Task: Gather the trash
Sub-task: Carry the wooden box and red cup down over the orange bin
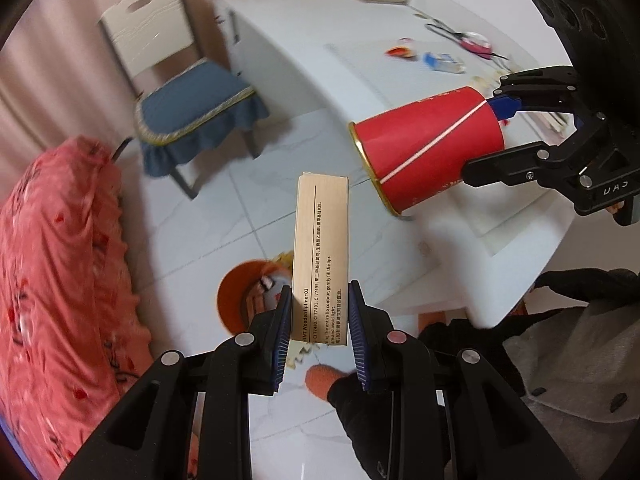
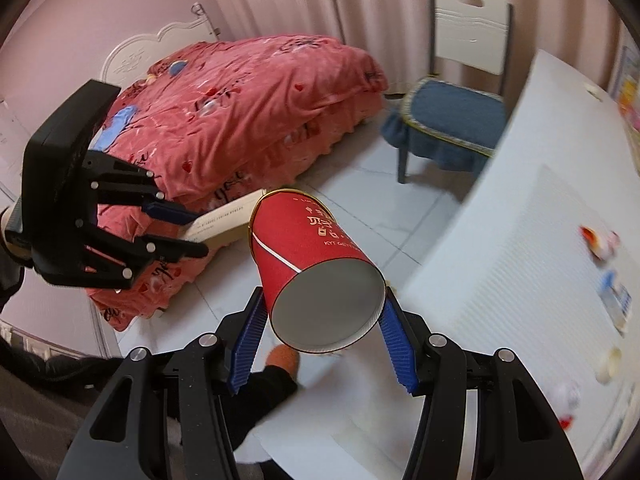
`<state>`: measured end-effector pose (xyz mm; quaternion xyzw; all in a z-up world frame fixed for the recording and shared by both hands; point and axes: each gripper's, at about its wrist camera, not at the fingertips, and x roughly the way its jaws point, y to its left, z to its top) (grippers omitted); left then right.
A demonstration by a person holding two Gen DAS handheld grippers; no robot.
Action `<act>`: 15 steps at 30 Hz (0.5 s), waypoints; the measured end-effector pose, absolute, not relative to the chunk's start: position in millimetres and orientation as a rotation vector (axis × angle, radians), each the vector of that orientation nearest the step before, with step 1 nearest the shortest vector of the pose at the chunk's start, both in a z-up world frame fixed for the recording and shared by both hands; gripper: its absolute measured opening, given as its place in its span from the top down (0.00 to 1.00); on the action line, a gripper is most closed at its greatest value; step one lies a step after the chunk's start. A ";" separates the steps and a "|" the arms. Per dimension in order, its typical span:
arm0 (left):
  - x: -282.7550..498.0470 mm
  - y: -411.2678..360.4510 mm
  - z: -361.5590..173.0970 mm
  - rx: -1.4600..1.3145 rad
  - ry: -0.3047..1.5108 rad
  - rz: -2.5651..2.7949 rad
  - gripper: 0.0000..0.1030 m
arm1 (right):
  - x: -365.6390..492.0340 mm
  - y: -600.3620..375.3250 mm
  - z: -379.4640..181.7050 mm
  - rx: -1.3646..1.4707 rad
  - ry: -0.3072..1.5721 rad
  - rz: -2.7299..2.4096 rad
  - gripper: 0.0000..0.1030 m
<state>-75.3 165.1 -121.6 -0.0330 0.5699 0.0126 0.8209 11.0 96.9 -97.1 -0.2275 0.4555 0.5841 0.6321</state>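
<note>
Left claw (image 1: 318,320), left wrist view: pads clamped on the lower end of a slim beige carton (image 1: 321,256), held upright over the floor w/ an orange bin (image 1: 236,300) just below. Right claw (image 1: 496,136) at upper right grips a red paper cup (image 1: 428,148) near the white desk (image 1: 360,60). Best next step, I judge: center carton over the bin mouth before release; keep the cup clear. Print reads "Wooden lipliner 03", "gently fill the lips", plus Chinese text.

Right wrist view: right claw (image 2: 322,320) squeezes the cup (image 2: 316,264) at its rim, open mouth facing camera; gold lettering "KYT", rest unclear. Left claw (image 2: 180,230) holds the carton (image 2: 224,220) near a pink bed (image 2: 248,112).
</note>
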 end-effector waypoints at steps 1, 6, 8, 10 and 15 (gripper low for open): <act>-79.3 173.7 -125.8 -0.084 1.219 0.035 0.72 | 6.2 110.6 -102.5 -0.524 1.050 1.343 0.46; -91.8 210.5 -149.5 -0.140 1.249 0.068 0.72 | -6.7 159.1 -129.5 -0.522 1.103 1.354 0.46; -93.8 225.5 -161.4 -0.155 1.261 0.079 0.72 | -10.1 176.8 -145.4 -0.528 1.131 1.349 0.45; -94.0 242.2 -175.9 -0.172 1.278 0.087 0.72 | -11.9 190.7 -160.5 -0.534 1.155 1.339 0.45; -90.8 273.0 -210.7 -0.219 1.294 0.079 0.72 | -10.9 222.7 -210.5 -0.562 1.218 1.290 0.45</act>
